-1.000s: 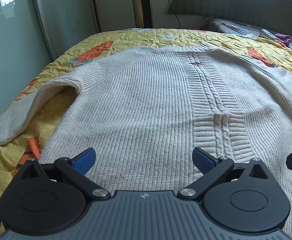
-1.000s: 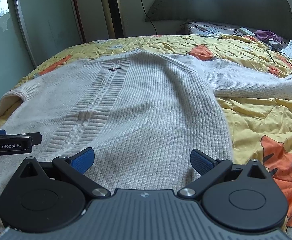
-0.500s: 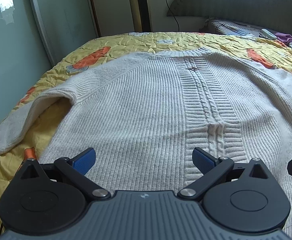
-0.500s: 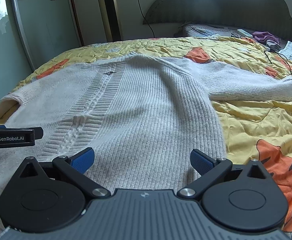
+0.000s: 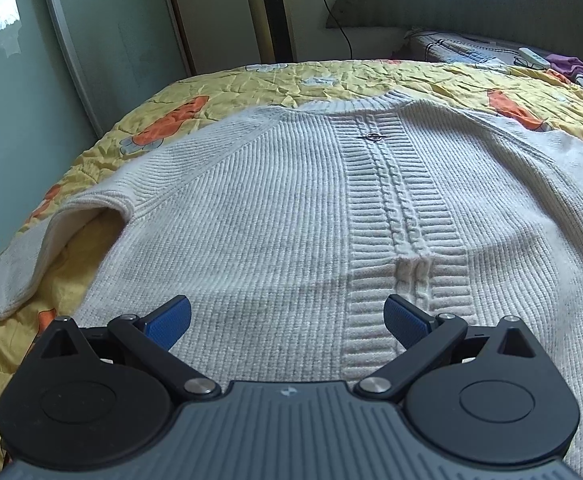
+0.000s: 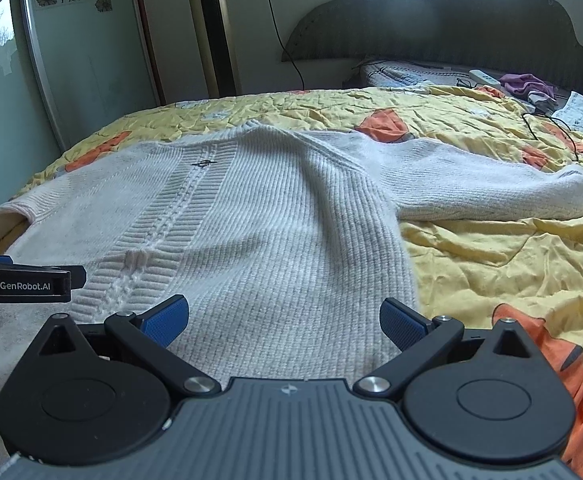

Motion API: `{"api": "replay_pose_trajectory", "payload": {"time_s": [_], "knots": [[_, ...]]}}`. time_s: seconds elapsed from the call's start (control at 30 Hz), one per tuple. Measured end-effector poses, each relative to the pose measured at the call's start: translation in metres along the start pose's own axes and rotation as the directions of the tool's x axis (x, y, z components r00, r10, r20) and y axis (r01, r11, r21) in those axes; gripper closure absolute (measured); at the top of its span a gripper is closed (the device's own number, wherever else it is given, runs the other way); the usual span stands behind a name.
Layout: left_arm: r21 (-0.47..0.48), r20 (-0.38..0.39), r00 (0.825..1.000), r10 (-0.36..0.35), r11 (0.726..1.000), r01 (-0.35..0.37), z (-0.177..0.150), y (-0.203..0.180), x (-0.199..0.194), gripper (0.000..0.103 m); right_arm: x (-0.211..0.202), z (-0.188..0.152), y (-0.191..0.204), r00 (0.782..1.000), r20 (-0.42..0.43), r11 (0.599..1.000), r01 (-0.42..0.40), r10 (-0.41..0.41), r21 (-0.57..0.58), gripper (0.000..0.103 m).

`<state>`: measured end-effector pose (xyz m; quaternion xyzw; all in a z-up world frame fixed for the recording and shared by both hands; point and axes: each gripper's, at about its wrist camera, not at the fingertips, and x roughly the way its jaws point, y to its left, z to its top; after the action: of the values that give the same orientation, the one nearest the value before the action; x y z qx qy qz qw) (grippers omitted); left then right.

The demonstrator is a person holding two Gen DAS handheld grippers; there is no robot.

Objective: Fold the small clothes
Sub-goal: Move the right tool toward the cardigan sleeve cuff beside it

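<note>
A bed [image 5: 331, 80] with a crumpled yellow quilt printed in orange is filling both views, and a cream knitted sweater [image 5: 271, 220] is lying spread flat across it, taking up the centre of the left wrist frame and the left and middle of the right wrist frame. Its cable-knit centre band [image 5: 403, 208] is running from the collar toward the lower edge, and one long sleeve [image 6: 491, 188] is stretching out to the right of the right wrist view. The left hand-held gripper [image 5: 287, 318] is hovering over the hem at the bottom of its frame, blue pads spread wide and gripping nothing. The right hand-held gripper [image 6: 283, 316] is sitting likewise (wide apart, empty) above the hem's right part. A small dark clasp [image 5: 373, 136] is lying near the collar.
</note>
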<state>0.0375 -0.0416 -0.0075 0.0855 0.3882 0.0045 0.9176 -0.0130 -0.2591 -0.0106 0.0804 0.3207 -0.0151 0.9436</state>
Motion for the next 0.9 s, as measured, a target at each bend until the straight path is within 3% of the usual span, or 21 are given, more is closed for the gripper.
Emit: {"api": "replay_pose_trajectory", "payload": {"time_s": [0.47, 0.9], "knots": [[0.053, -0.002, 0.999, 0.034, 0.998, -0.034, 0.013, -0.03, 0.007, 0.0, -0.002, 0.008, -0.032, 0.998, 0.067, 1.0, -0.012, 0.013, -0.01, 0.0], [0.048, -0.012, 0.997, 0.083, 0.995, -0.082, 0.022, -0.048, 0.02, 0.0, 0.006, 0.021, -0.068, 0.997, 0.073, 0.999, -0.015, 0.012, 0.039, 0.0]]}}
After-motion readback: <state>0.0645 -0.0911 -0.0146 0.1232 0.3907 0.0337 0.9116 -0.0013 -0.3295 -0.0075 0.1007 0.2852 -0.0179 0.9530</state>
